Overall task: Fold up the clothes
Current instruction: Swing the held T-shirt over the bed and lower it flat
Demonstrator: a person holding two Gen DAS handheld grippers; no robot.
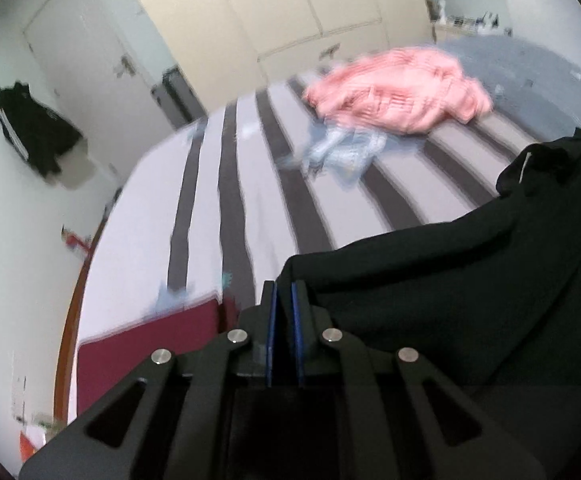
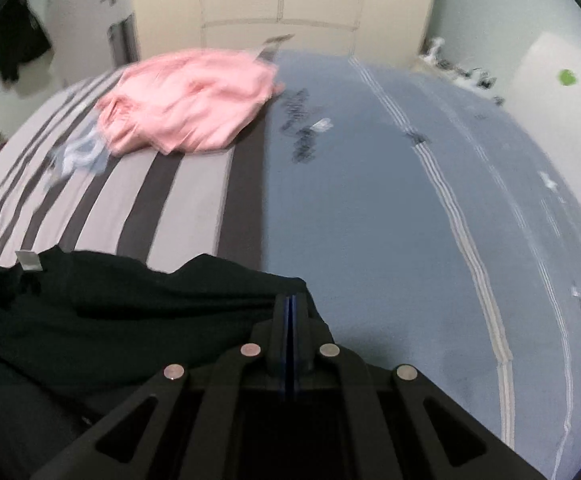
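Black shirt [image 1: 450, 288] on the bed [image 1: 210, 208]; left gripper [image 1: 284, 292] and right gripper [image 2: 290, 304] each pinch 1 edge. Lift both evenly, keep cloth taut, avoid the pink pile [image 2: 186, 100].

A home bedroom: striped bed [image 1: 210, 208]; cream wardrobe doors [image 1: 274, 4]; dark jacket [image 1: 30, 128] hung on the wall

Bed sheet [image 1: 250, 184] was pale lilac with dark grey stripes, switching to slate blue with thin white lines [image 2: 370, 200]. Black garment [image 1: 450, 280] up front, pink one [image 1: 398, 92] crumpled behind, light-blue bit [image 1: 338, 152] beside it. Tongs [image 1: 284, 288] were black with blue pads, wardrobe [image 1: 290, 0] cream.
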